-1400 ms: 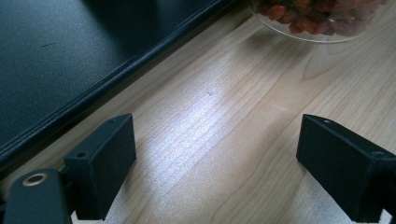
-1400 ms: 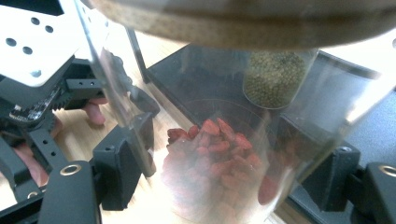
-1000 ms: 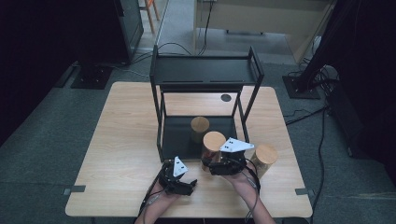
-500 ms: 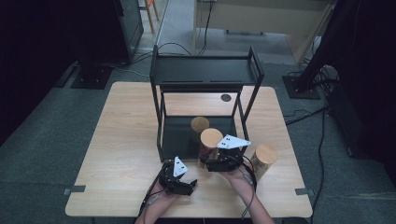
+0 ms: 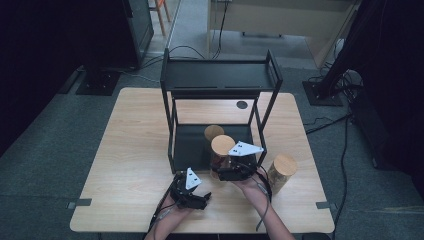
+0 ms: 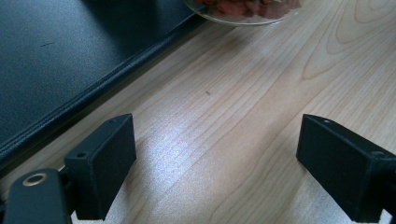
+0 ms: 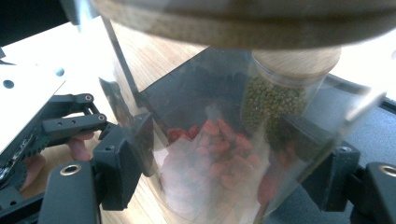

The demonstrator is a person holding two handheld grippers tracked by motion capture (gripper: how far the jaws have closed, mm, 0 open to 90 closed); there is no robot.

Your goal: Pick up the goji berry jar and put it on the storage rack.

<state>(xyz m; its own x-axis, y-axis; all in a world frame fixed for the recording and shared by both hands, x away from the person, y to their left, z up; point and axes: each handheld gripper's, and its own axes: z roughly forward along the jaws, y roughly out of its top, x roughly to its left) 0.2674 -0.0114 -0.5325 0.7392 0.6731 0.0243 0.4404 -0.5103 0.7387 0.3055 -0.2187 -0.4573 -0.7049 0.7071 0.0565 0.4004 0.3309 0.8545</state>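
My right gripper (image 5: 222,167) is shut on a clear glass jar of red dried berries (image 7: 212,154), whose round wooden lid (image 5: 222,145) sits at the front edge of the black shelf rack's (image 5: 220,75) lower tray. Behind it on that tray stands a jar of green beans (image 7: 273,100) with a wooden lid (image 5: 213,132). My left gripper (image 5: 200,196) rests low over the table in front of the rack, open, with bare wood between its jaws (image 6: 215,154). The berry jar's base (image 6: 243,7) lies just beyond them.
A third wooden-lidded jar (image 5: 281,171) stands on the table right of my right hand. The rack's black tray edge (image 6: 93,88) runs close along the left gripper. A dark round hole (image 5: 242,105) lies in the tabletop behind the rack. Cables trail on the floor beyond.
My right gripper has carried the berry jar a little to the left and farther in toward the rack's lower tray. The left gripper has stayed put.
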